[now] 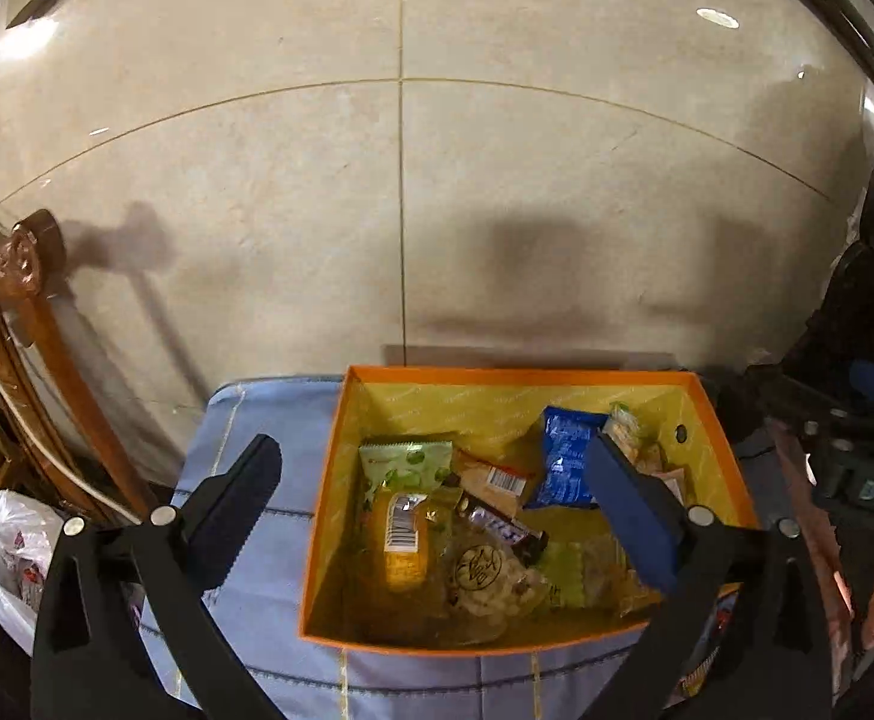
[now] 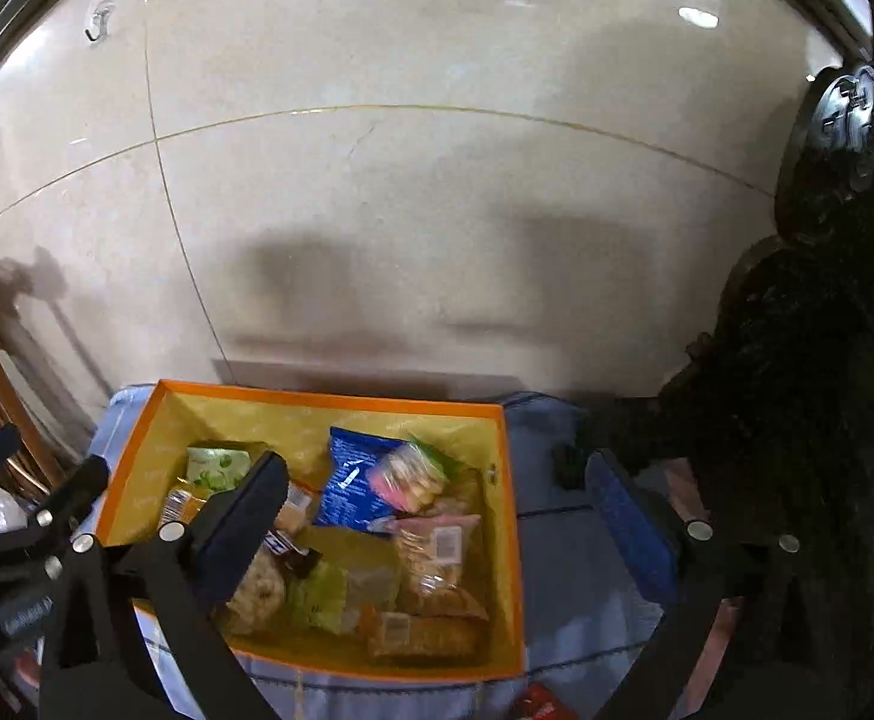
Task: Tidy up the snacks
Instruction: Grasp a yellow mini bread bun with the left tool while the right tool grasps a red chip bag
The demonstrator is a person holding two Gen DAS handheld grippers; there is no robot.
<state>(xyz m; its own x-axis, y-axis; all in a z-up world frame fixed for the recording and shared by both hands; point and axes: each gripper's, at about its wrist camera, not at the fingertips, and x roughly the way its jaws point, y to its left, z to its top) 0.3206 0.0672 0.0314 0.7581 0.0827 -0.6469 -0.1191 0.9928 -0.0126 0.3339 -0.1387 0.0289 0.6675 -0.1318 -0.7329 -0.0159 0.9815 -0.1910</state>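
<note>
Left gripper (image 1: 437,498) spread wide, empty, poised over orange box (image 1: 514,373). Right gripper (image 2: 437,504) likewise gaping, nothing between fingers. Snacks piled inside box: blue packet (image 2: 350,486), green packet (image 1: 407,465), chocolate bar (image 1: 505,525). Box on blue-clothed tabletop (image 1: 257,426), against wall.

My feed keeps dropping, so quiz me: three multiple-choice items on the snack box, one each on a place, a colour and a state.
1. Where does the blue packet lie?
A. on the cloth outside the box
B. inside the box near its far wall
C. between the left gripper's jaws

2. What colour is the box's outer rim?
A. orange
B. white
C. black

3. How do the right gripper's jaws stand?
A. shut on a packet
B. shut empty
C. wide open, empty

Answers: 1 B, it leans by the far wall. 2 A, the rim is orange, the lining yellow. 3 C, nothing sits between them.
</note>
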